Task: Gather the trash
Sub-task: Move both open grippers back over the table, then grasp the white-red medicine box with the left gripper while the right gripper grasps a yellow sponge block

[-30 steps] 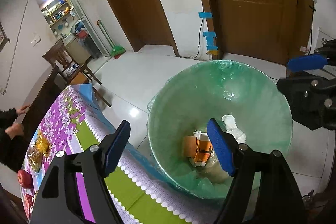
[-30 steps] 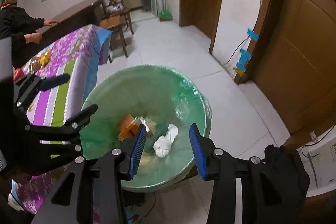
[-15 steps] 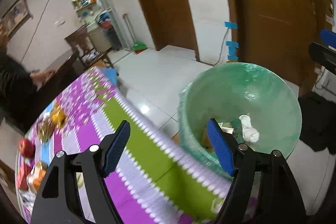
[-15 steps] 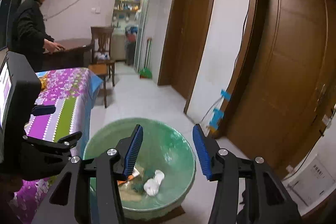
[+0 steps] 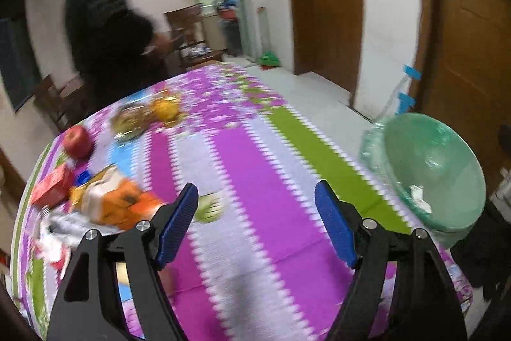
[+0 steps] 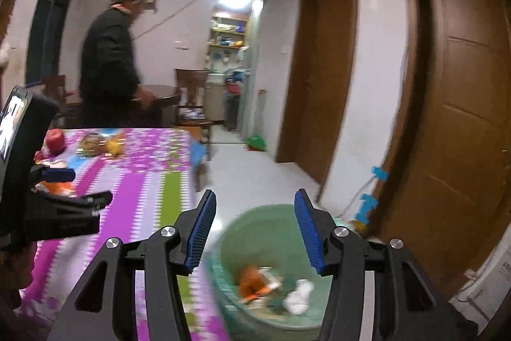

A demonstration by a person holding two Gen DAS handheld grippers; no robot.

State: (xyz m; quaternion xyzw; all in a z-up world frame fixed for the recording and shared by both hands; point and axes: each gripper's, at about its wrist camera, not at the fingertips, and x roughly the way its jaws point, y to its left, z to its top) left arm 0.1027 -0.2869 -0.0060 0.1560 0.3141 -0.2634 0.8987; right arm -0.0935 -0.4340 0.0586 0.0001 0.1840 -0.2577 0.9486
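My left gripper is open and empty above a purple and green striped tablecloth. To its left lies trash: an orange carton, a red box and white wrappers. A small green scrap lies by the left finger. The green-lined bin stands off the table's right edge. My right gripper hovers over the bin, its jaws opening with nothing between them. Inside the bin lie an orange carton and a white wad. My left gripper shows at the left of the right wrist view.
A red apple, a bag of snacks and an orange fruit sit at the table's far side. A person in a dark top stands behind the table by wooden chairs. Brown doors line the right wall.
The left gripper swung from above the bin to above the table, so the trash pile came into view. The right gripper rose and tilted up, and its jaws widened.
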